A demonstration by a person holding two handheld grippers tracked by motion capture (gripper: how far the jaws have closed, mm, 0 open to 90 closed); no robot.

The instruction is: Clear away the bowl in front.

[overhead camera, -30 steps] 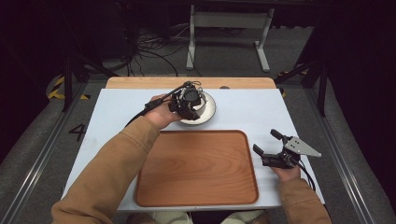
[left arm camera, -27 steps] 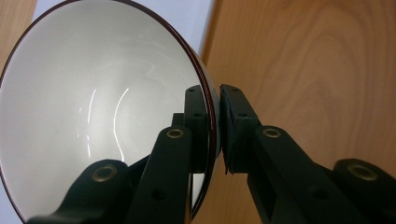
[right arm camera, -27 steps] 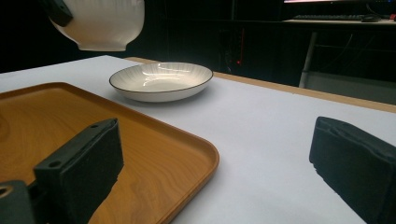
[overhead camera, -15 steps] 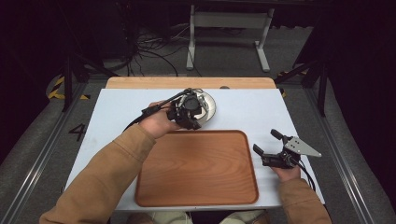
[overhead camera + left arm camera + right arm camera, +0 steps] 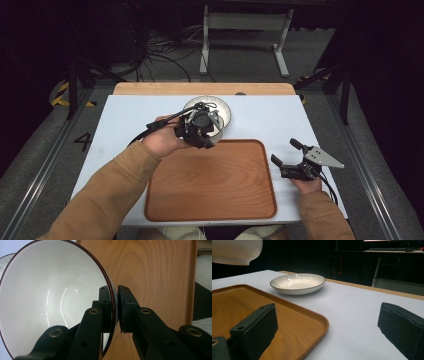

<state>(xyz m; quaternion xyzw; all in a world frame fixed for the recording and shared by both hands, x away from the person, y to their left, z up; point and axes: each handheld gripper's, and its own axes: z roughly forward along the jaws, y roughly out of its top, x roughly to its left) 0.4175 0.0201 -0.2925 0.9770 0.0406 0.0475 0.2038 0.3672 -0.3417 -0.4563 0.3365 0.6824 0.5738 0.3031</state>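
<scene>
dark floor and cable clutter ring a pale blue-white tabletop (image 5: 125,125), and on it sits my landmark, the rectangular wooden tray with rounded corners (image 5: 210,185).

my left gripper (image 5: 116,307) has its jaws pinched narrow on the rim of a white bowl with a thin dark-red edge (image 5: 50,305), one pad inside the wall, one outside. from the high view the left gripper (image 5: 200,127) hangs over the tray's far edge with the bowl tilted and lifted clear of the table. just beyond the tray's far edge, a shallow white plate with a dark rim and fine ribbed lines (image 5: 298,283) rests on the table, partly behind the gripper.

my right gripper (image 5: 295,160) sits just off the tray's right edge, jaws spread wide with nothing between them, low to the table.

i judge the step in hand to be carrying the bowl onto the tray. a rim pinch on a glazed wall can swivel, so i'd level the bowl before lowering, keep the move slow, and set its foot flat well inside the raised lip rather than on it.

room is good: the whole tray floor is bare. the tight spots are the tray's far lip directly under the bowl and the plate close behind it. the right gripper stands well apart from that path.
</scene>
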